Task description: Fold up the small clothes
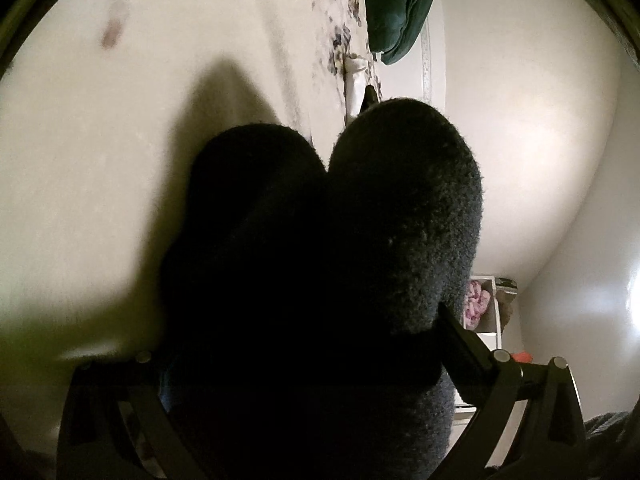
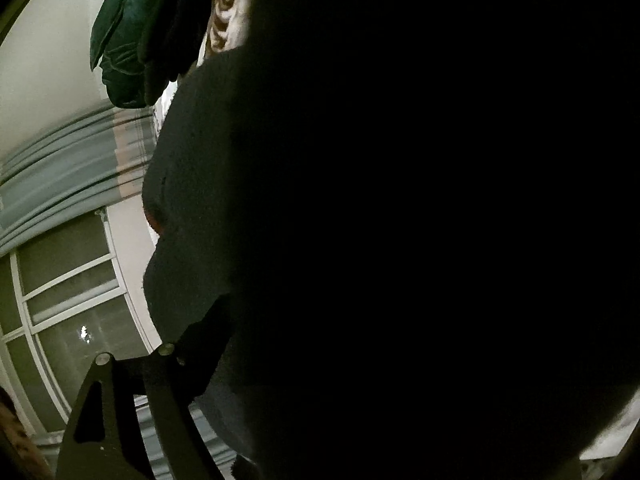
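Fuzzy dark grey knitted cloth fills the space between the black fingers of the left gripper. The jaws stand spread wide, and the cloth bulges up in two round humps that hide the tips. Whether the pads press on it, I cannot tell. The same dark cloth covers the right gripper; one finger shows, its grip hidden. Beyond lie a cream flowered bedspread and a dark green velvet pillow.
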`<action>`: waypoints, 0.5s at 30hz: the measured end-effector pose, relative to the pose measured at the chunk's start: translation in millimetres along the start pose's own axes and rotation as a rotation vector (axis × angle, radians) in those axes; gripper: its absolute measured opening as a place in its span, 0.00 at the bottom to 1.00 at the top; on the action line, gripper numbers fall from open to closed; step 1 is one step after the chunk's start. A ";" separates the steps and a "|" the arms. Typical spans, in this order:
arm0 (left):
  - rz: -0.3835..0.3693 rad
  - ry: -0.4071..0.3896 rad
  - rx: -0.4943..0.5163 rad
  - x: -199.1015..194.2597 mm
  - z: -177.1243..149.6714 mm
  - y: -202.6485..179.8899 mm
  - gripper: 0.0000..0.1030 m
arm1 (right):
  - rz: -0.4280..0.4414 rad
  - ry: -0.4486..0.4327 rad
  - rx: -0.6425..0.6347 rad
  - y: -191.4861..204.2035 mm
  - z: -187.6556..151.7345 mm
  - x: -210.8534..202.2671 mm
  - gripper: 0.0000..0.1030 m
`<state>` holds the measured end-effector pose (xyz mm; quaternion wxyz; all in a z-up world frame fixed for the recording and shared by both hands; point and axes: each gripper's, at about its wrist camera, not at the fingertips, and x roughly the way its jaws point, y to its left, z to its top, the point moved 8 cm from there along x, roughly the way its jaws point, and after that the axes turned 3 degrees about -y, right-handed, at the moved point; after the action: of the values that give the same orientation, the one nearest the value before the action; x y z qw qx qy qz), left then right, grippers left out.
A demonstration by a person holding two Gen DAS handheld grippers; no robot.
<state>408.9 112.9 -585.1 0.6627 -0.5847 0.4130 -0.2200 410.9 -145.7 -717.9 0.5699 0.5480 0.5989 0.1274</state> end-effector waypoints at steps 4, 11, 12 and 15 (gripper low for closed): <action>0.011 -0.031 0.049 -5.5 -6.4 -12.1 0.89 | -0.022 0.010 -0.002 5.6 1.1 4.0 0.79; 0.029 -0.039 0.084 -22.8 -11.8 -35.6 0.66 | -0.044 -0.092 -0.084 34.0 -11.8 -12.1 0.38; 0.023 -0.034 0.085 -24.9 -11.7 -39.2 0.65 | -0.038 -0.099 -0.090 39.6 -13.6 -14.2 0.36; 0.005 -0.028 0.100 -25.9 -5.5 -57.1 0.65 | -0.013 -0.117 -0.130 67.0 -19.6 -22.0 0.34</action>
<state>400.8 117.1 -522.9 0.6974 -0.5529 0.3936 -0.2304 423.6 -129.5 -647.6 0.6391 0.5125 0.5585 0.1304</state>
